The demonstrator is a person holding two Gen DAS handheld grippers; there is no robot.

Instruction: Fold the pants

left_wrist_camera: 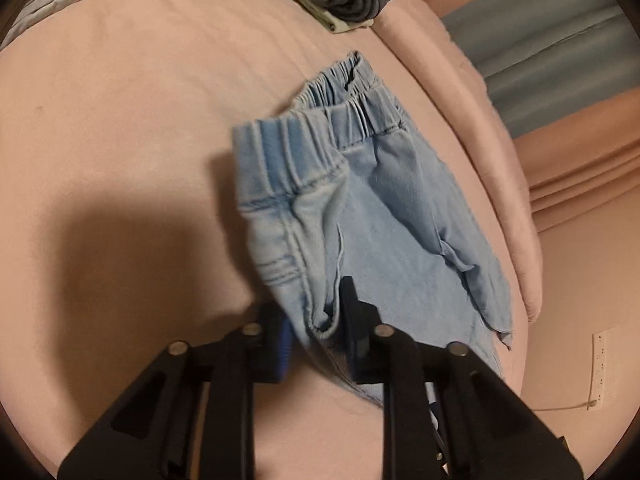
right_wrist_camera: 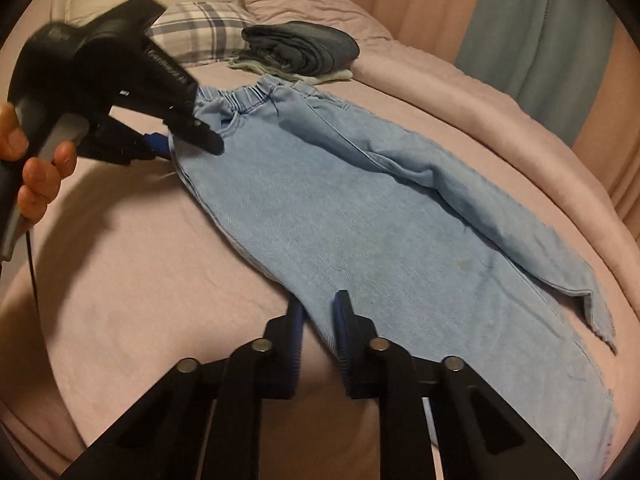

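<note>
Pants: light-blue jeans point(right_wrist_camera: 360, 216) lie flat on the pink bed point(right_wrist_camera: 140, 280), waistband far.
Left tongs point(left_wrist_camera: 316, 320): clenched on the waist-side edge.
Right tongs point(right_wrist_camera: 318, 320): clenched on the leg edge.
Advice: I'd lift both evenly, keeping the seam taut.

The pants point(right_wrist_camera: 360, 208) lay lengthwise on the bed point(right_wrist_camera: 140, 280), waistband at the far end. Behind the waistband sat a folded pile of clothes point(right_wrist_camera: 304, 54), with pillows point(right_wrist_camera: 200, 28) further back. The left gripper point(right_wrist_camera: 192, 136) sat at the waistband's left corner, the right gripper point(right_wrist_camera: 320, 320) at the near left edge.
</note>
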